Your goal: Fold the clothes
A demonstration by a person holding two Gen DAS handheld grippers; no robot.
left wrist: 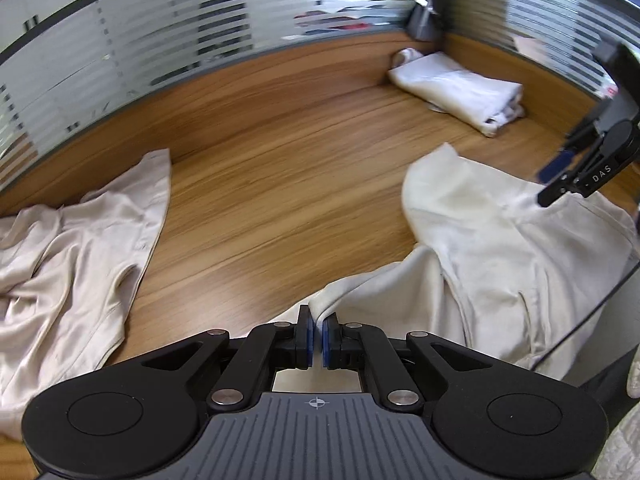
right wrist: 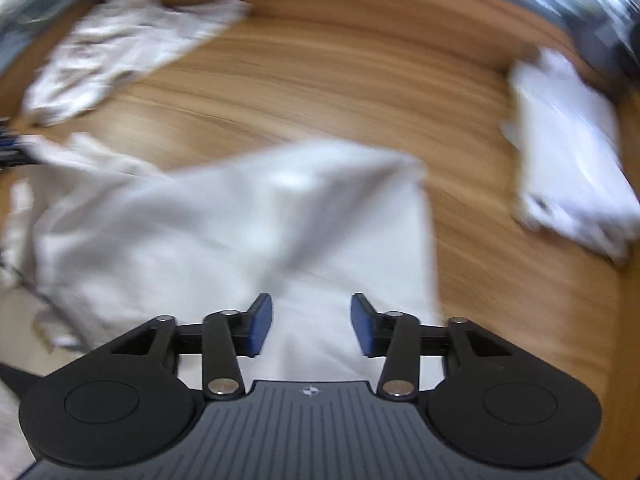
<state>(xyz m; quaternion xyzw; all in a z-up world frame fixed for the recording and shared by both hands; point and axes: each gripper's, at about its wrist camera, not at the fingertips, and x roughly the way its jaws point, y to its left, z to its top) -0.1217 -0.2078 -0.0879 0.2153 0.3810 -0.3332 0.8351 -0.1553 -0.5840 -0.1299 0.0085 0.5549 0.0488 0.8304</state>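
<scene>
The left tool is clenched on a corner of the cream garment, its blue pads pressed together with a fold of the cloth's edge pinched between them. It is tilted steeply down toward the wooden counter, low over the near edge, and the cloth rises from the pinch and spreads off to the right toward the counter's near right corner.

The right tool is released: its two blue pads stand well apart with nothing pressed between them, and only the garment's flat surface shows through the gap. It points sharply down over that cloth. In the left wrist view the same tool hangs above the far right part of the garment, beside a raised hump of fabric, with its fingers angled down and left. The right wrist view is heavily blurred, so fine detail of the cloth's folds there cannot be told.

A folded white garment lies near the far right corner of the counter, close to the back edge; in the right wrist view it sits toward the right edge. A crumpled beige garment is spread at the left edge of the counter, well apart from the cream one, with bare wood between them. A frosted striped glass partition runs along the counter's back edge.
</scene>
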